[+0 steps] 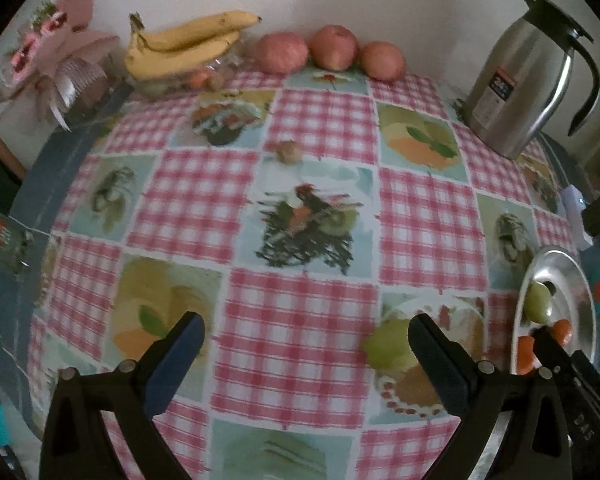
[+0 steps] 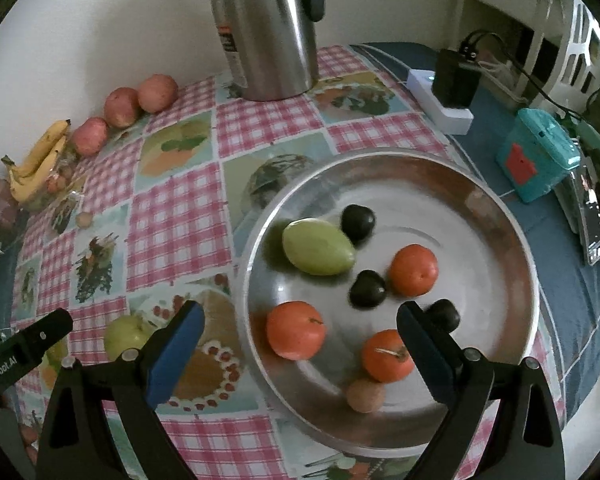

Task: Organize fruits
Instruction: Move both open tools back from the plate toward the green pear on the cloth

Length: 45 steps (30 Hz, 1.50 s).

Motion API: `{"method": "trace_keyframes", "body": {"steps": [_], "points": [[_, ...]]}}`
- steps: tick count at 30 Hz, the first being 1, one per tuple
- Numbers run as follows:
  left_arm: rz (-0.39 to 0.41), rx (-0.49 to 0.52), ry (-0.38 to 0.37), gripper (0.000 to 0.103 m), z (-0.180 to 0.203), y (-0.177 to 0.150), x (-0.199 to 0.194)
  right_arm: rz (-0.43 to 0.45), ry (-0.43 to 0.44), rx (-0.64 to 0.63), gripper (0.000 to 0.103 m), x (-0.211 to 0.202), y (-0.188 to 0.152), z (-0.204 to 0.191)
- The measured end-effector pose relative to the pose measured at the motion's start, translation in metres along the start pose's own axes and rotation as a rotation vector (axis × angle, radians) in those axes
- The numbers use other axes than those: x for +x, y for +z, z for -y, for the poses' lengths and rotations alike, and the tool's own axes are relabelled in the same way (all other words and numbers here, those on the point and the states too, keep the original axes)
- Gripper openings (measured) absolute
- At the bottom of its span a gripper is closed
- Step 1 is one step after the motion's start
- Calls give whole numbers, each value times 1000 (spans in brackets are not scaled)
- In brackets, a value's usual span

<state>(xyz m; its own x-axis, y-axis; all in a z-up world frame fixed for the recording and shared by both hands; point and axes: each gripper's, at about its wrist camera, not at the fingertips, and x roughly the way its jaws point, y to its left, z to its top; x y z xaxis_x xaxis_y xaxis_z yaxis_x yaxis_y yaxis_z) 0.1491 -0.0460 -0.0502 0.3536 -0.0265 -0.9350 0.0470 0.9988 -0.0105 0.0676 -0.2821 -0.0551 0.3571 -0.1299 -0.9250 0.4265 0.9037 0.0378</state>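
My left gripper [image 1: 306,320] hangs open and empty over the checked tablecloth [image 1: 320,120]. A green fruit [image 1: 388,344] lies on the cloth just left of its right finger. At the back stand bananas [image 1: 184,46] and three red apples [image 1: 334,47], with a small brown fruit [image 1: 288,151] further in. My right gripper [image 2: 300,310] is open above the metal plate [image 2: 500,208], holding nothing. The plate carries a green fruit [image 2: 318,246], three orange fruits [image 2: 296,336], three dark fruits [image 2: 367,289] and a small brown one [image 2: 365,395].
A steel jug [image 1: 528,88] stands at the back right of the table. Beyond the plate lie a white power strip with a black adapter [image 2: 454,80] and a teal box [image 2: 540,156]. A pink bouquet [image 1: 48,44] sits at the back left.
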Motion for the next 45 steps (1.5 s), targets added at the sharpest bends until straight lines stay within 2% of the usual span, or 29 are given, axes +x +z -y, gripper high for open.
{"method": "trace_keyframes", "body": {"steps": [5,9,13,25,31,40,45], "points": [[17,-15,15,103,-13,5,-5,2,16,-59,97,-1,0,-17],[13,-42,12,103,-27,8,-5,1,48,-56,97,-4,0,-27],[4,-73,0,103,-41,8,-4,1,39,-77,97,-8,-1,-40],[20,-138,81,103,-85,11,-9,-31,43,-179,97,-4,-7,-94],[-4,-193,69,103,-106,9,-3,-55,64,-213,97,1,-10,-116],[-24,-205,72,103,-113,9,2,-109,71,-260,97,15,-16,-138],[-51,-176,81,103,-106,7,11,-149,56,-296,97,30,-22,-144]]}}
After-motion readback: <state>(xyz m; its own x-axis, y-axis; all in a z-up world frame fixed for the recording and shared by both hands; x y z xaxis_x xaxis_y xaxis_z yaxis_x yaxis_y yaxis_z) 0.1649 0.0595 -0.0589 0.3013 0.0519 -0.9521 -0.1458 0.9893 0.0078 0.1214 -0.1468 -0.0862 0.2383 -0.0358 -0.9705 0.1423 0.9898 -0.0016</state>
